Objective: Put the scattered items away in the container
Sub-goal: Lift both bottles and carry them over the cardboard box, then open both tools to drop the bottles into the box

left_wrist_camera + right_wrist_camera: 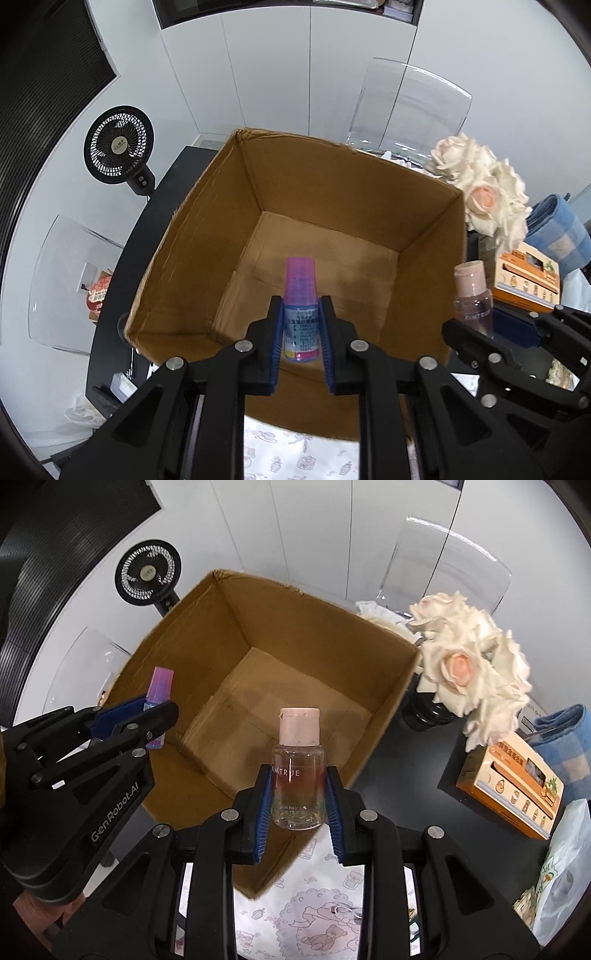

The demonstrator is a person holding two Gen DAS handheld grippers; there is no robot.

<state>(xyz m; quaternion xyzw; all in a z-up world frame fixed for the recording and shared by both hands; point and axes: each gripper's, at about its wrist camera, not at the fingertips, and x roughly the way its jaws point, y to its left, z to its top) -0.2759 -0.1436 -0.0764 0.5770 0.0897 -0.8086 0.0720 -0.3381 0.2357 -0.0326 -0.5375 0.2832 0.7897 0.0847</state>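
An open brown cardboard box (229, 206) (388, 686) stands on the dark table, its inside bare. My left gripper (301, 332) is shut on a small blue bottle with a pink cap (300, 295), held upright over the box's near part. In the right wrist view that bottle (159, 686) and the left gripper (147, 716) show at the box's left wall. My right gripper (298, 794) is shut on a clear bottle with a pale pink cap (299, 768), held upright above the box's near edge. The same bottle (472, 295) appears at the right in the left wrist view.
White and pink roses (469, 657) in a dark vase stand right of the box. An orange carton (513, 775), a blue cloth (557, 229) and a plastic bag (561, 871) lie further right. A black fan (118, 146) and clear chairs (410, 103) are behind. Patterned cloth (314, 915) lies near.
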